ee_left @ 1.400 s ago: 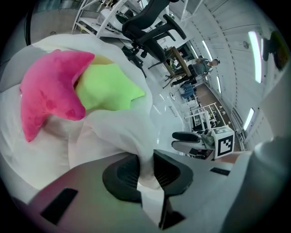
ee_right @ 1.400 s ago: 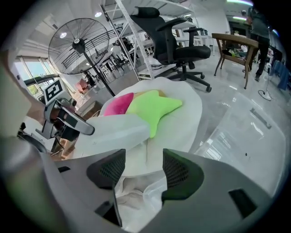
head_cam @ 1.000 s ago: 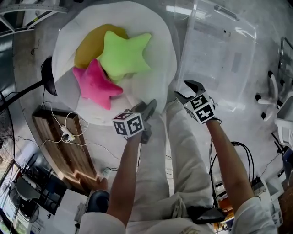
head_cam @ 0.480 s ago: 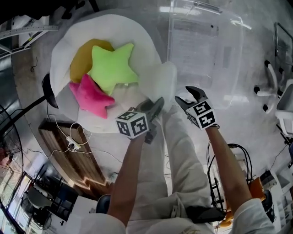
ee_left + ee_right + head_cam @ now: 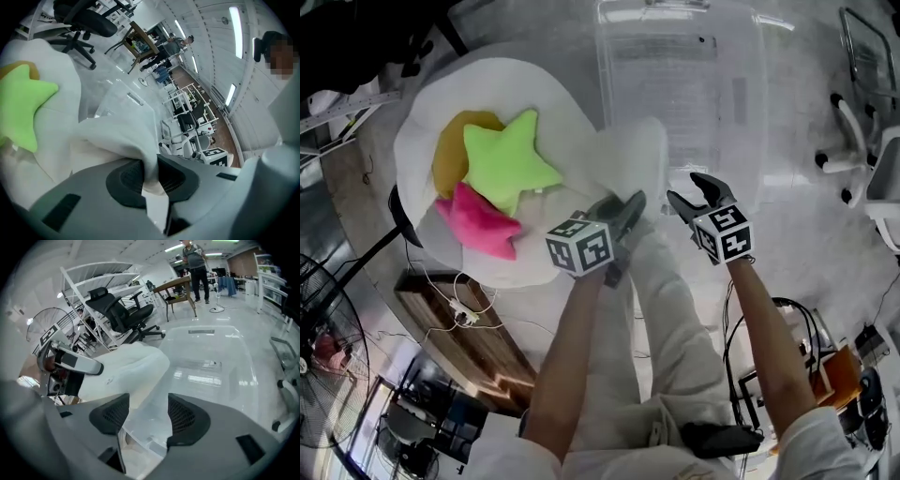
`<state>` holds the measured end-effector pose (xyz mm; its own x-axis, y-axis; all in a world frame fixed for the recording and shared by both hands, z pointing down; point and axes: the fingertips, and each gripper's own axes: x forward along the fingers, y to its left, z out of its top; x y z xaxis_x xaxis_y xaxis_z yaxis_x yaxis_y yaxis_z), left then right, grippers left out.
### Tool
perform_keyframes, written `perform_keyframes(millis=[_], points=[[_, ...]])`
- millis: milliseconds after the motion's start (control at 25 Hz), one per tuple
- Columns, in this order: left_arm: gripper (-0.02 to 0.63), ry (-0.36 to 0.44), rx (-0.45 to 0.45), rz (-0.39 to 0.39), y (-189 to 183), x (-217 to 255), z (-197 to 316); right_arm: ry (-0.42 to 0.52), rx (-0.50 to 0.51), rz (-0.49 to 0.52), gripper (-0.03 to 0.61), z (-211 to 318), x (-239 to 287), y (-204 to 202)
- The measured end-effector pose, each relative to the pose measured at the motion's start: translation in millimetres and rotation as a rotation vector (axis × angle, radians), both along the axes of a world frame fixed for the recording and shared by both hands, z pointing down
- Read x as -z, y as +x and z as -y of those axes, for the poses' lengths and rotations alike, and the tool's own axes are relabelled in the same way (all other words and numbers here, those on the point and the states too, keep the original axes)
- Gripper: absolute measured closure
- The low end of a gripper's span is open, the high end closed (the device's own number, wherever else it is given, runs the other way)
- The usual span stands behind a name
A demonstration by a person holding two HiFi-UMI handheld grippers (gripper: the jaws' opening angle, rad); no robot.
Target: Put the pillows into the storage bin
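Left gripper [image 5: 150,176] – my jaws are clenched on a fold of white fabric [image 5: 136,140], pinched between both pads. The fold belongs to the right edge of the large white cushion [image 5: 534,103], and it is drawn up against the storage bin's near left side.

Right gripper [image 5: 143,416] – jaws released and standing apart, nothing pinched. Past them I see the bin's near wall and the white fabric just to its left. In the head view it hangs at the bin's near edge, just right of the left gripper [image 5: 628,202].

Storage bin [image 5: 684,84] – clear plastic, on the floor, far and right of the cushion.

Pillows, three, all outside the bin, piled touching on the cushion's left half:
- green star pillow [image 5: 508,161], uppermost
- pink star pillow [image 5: 483,223], nearest me
- yellow pillow [image 5: 450,155], partly under the green one
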<state>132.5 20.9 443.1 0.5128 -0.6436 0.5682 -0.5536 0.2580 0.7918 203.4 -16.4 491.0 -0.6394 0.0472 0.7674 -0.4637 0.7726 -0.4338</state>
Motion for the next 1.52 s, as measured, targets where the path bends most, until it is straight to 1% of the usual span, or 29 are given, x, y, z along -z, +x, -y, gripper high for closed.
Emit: perform_keyframes(millis=[80, 280, 480, 600, 720, 960, 1080, 1200, 1280, 1320, 1360, 1400, 1520], points=[[0.543, -0.009, -0.014, -0.005, 7, -4, 12, -0.001, -0.052, 0.012, 0.308, 13, 2, 10], [0.543, -0.025, -0.010, -0.020, 16, -8, 38, 0.011, -0.093, -0.001, 0.308, 36, 2, 36], [0.545, 0.005, -0.009, -0.004, 24, 1, 55, 0.003, -0.139, -0.008, 0.308, 49, 4, 55], [0.545, 0.024, -0.003, -0.021, 30, 8, 66, 0.003, -0.153, -0.012, 0.308, 56, 3, 60], [0.545, 0.016, -0.019, -0.032, 40, 8, 67, -0.003, -0.175, -0.011, 0.308, 58, 5, 63], [0.545, 0.015, -0.046, -0.030, 54, 5, 72, -0.004, -0.185, 0.004, 0.308, 63, 5, 63], [0.545, 0.003, -0.043, -0.031, 55, 0, 70, -0.007, -0.190, 0.004, 0.308, 62, 3, 66], [0.538, -0.003, -0.038, -0.051, 56, -6, 70, -0.008, -0.192, 0.011, 0.308, 61, 4, 68], [0.513, -0.009, -0.052, -0.069, 58, -11, 69, -0.008, -0.193, 0.017, 0.302, 61, 4, 70], [0.481, -0.013, -0.061, -0.080, 59, -14, 67, -0.007, -0.195, 0.018, 0.302, 61, 4, 71], [0.430, -0.019, -0.068, -0.090, 60, -16, 66, -0.008, -0.199, 0.018, 0.302, 62, 4, 71], [0.396, -0.027, -0.073, -0.095, 60, -18, 63, -0.009, -0.202, 0.019, 0.304, 63, 4, 72], [0.348, -0.057, -0.076, -0.075, 55, -27, 54, -0.009, -0.197, 0.016, 0.304, 63, 3, 70]])
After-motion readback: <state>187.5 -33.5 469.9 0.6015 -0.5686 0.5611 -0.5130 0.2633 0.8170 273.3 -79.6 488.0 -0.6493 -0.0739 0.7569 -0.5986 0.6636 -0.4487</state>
